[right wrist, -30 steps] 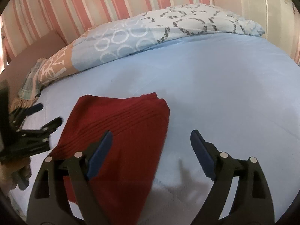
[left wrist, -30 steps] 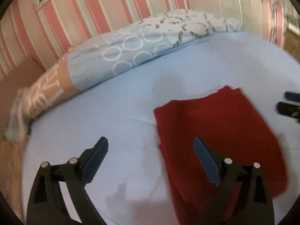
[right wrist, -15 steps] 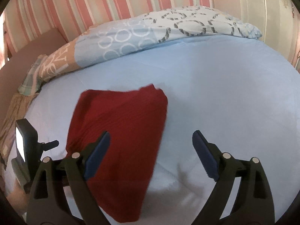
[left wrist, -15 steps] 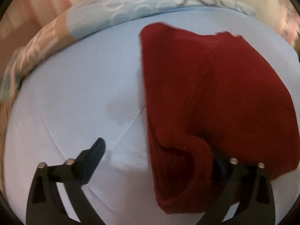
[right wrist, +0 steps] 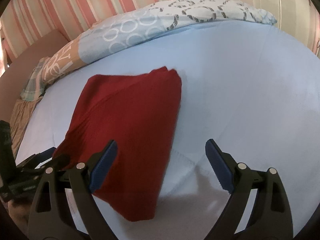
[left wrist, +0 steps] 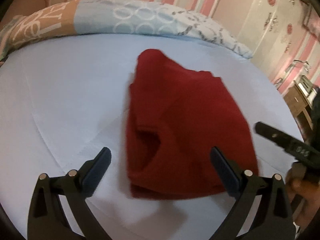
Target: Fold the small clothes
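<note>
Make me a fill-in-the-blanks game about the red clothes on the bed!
1. The folded garment is the colour ____.
2. It lies on a light ____ bedsheet.
3. The jaws of the right gripper are ____, with nothing pinched between them.
4. The wall behind the bed has pink and pale ____.

Missing words: red; blue; open; stripes
</note>
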The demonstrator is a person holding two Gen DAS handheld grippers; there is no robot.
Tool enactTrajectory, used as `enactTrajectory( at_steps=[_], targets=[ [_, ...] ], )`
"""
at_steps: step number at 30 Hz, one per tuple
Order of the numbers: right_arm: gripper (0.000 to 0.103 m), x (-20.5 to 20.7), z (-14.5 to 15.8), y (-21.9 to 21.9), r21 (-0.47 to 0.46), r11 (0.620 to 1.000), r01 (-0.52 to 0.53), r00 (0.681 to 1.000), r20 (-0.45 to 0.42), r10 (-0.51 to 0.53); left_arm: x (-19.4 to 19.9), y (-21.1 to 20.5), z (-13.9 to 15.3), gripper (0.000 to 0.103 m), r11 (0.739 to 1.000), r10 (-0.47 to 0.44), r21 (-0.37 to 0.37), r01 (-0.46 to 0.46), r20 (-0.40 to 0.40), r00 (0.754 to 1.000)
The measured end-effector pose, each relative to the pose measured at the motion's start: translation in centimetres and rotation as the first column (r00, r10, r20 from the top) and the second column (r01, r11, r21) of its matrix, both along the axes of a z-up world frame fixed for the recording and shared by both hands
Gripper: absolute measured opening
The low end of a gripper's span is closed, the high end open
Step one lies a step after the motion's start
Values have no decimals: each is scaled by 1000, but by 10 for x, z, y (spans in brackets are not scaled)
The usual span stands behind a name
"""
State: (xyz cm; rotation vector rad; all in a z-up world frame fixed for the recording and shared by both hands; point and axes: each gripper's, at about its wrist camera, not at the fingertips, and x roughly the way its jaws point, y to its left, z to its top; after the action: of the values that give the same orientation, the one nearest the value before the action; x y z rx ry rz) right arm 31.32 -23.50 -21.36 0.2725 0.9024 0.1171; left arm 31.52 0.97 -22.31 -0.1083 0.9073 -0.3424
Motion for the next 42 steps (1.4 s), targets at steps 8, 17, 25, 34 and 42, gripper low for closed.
enactTrajectory(
  at_steps=[8, 17, 25, 34, 42],
  targets=[
    [90, -3, -12, 6, 16, 999, 34, 999, -13, -34, 17, 8, -29, 99, 995, 53, -77, -61, -102, 993],
    [91, 10, -18, 4, 20, 999, 26, 1000, -15, -25, 27, 4, -44, 99, 993, 6, -114, -20, -122, 992],
    [91, 11, -32, 11, 68, 998, 17, 999, -32, -15, 33, -7, -51, 99, 991, -28, -133, 11, -124, 992],
    [88, 26, -56, 28, 159, 985, -64, 991, -103, 81, 18, -16, -47, 68, 998, -18, -69, 14, -60, 998],
    [42, 28, -51, 29, 176, 980, -87, 992, -72, 101, 25, -25, -35, 44, 1000, -18, -24, 18, -38, 999]
  ],
)
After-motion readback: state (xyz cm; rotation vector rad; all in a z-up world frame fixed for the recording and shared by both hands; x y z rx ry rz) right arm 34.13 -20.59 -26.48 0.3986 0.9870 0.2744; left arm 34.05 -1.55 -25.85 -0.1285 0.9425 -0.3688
